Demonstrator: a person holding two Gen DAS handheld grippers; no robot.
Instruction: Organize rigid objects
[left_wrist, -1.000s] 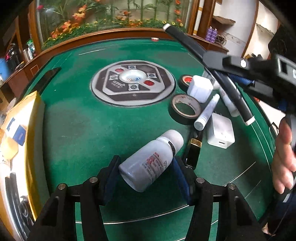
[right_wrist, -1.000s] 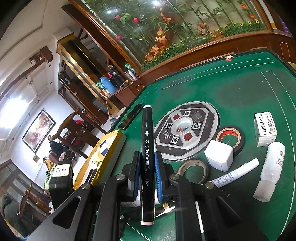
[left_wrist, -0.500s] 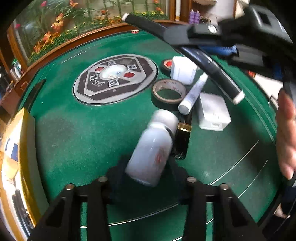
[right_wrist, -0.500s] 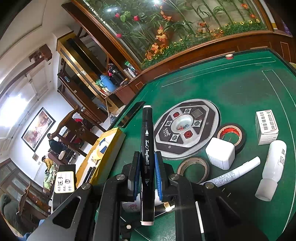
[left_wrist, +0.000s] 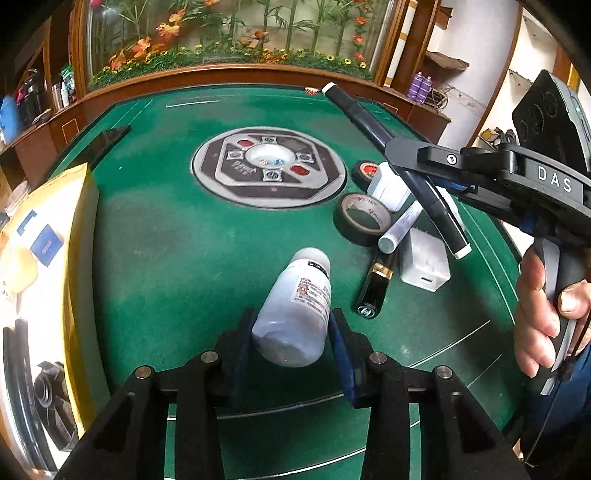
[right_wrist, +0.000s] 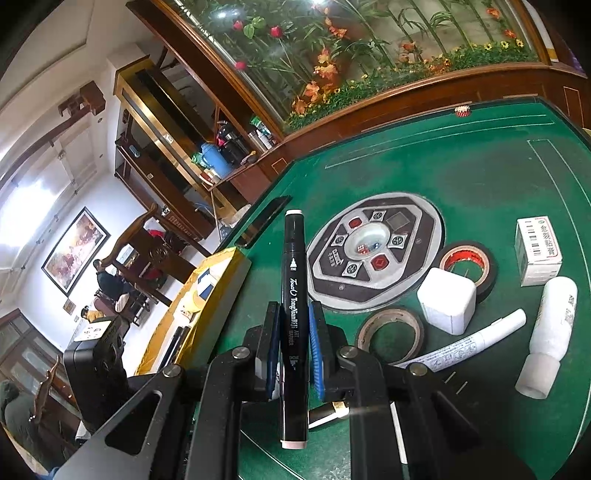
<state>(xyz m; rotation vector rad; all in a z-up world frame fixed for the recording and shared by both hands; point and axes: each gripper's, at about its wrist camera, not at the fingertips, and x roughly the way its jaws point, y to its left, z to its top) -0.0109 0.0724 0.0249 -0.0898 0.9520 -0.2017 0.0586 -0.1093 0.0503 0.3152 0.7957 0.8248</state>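
My left gripper is shut on a white pill bottle with a red-printed label, held off the green table, cap pointing away. My right gripper is shut on a black art marker that stands upright between the pads; the same marker shows in the left wrist view, held above the other items. On the table lie a black lipstick tube, a white charger, a white pen, two tape rolls, a white cube, a white bottle and a small box.
A round dice console sits in the middle of the green table. A yellow box lies along the table's left edge. A wooden rim and a flower display stand at the far side. A hand holds the right gripper's handle.
My left gripper closed on the pill bottle, which turned from slanting right to pointing nearly straight away, and lifted it. The right gripper with the marker barely moved.
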